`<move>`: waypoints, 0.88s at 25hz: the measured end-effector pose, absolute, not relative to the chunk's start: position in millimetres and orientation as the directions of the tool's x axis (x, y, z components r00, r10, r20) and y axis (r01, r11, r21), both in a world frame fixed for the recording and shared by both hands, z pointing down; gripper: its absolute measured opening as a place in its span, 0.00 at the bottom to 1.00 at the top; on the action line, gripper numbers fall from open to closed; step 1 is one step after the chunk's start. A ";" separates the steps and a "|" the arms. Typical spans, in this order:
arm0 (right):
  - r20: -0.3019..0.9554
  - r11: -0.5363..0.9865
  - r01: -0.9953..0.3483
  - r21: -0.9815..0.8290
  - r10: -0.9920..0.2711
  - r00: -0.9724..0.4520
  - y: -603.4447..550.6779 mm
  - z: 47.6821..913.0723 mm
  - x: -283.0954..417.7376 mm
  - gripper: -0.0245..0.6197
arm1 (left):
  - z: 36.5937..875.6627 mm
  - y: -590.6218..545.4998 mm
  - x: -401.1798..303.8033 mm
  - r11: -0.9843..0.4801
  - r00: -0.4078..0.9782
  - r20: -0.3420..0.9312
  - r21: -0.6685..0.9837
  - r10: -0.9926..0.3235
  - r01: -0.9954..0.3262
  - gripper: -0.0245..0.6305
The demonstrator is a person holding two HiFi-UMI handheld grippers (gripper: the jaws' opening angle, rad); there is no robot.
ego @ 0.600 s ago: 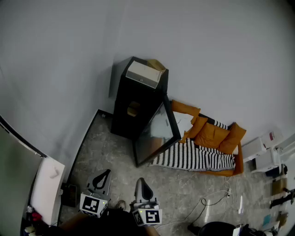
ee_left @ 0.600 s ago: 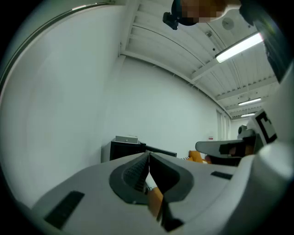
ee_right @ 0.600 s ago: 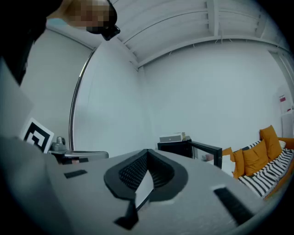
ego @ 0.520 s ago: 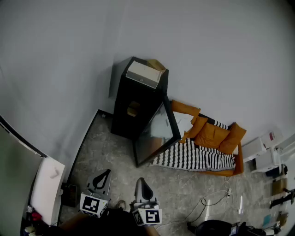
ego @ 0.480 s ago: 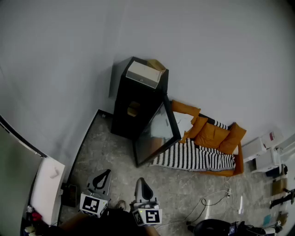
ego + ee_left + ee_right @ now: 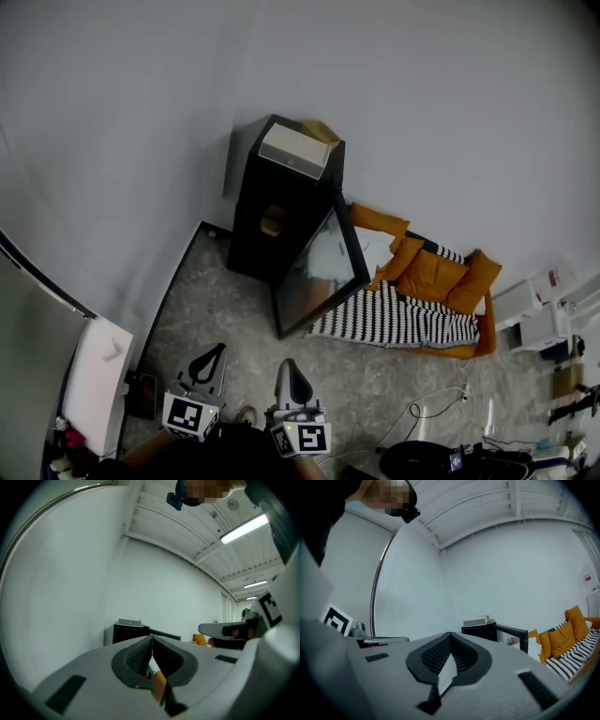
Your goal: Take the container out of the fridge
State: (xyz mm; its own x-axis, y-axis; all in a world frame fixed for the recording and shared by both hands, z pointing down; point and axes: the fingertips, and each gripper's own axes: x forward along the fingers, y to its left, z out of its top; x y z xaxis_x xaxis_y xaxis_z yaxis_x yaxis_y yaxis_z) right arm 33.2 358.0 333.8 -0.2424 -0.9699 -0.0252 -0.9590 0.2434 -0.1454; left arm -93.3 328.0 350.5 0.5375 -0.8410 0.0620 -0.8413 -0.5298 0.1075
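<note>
A black fridge (image 6: 251,246) stands against the far wall with its glass door (image 6: 319,272) swung open to the right. On a shelf inside sits a small yellowish container (image 6: 273,222). My left gripper (image 6: 214,352) and right gripper (image 6: 288,368) hang side by side at the bottom of the head view, well short of the fridge. Both are shut with nothing between the jaws. In the left gripper view the left gripper (image 6: 151,639) points toward the fridge (image 6: 126,631). The right gripper (image 6: 449,635) points the same way, with the fridge (image 6: 487,630) and its open door ahead to the right.
A white box (image 6: 294,150) lies on top of the fridge. An orange sofa (image 6: 436,277) with a striped blanket (image 6: 394,319) stands right of the door. A cable (image 6: 436,408) lies on the floor, and a white panel (image 6: 94,384) leans at the left.
Both grippers stay where they were. A dark object at the bottom right edge of the head view has moved further in.
</note>
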 end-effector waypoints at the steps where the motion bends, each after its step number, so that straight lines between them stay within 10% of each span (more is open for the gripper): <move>1: -0.027 0.242 -0.959 -0.147 -0.970 -0.241 357.6 333.9 32.9 0.04 | 350.8 328.1 -94.7 -0.529 0.537 0.061 0.109 -0.842 -0.842 0.04; 22: 0.019 0.169 -0.981 -0.090 -0.985 -0.171 318.9 352.7 -13.7 0.04 | 370.1 294.8 -149.8 -0.570 0.580 0.052 0.128 -0.813 -0.811 0.04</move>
State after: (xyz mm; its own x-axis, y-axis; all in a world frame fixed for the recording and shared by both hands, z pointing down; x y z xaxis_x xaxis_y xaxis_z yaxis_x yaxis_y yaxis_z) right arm -13.7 318.9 352.7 -0.1715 -0.9850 0.0187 -0.9815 0.1692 -0.0902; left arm -149.8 294.8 370.1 0.5797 -0.8131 0.0522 -0.8114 -0.5702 0.1285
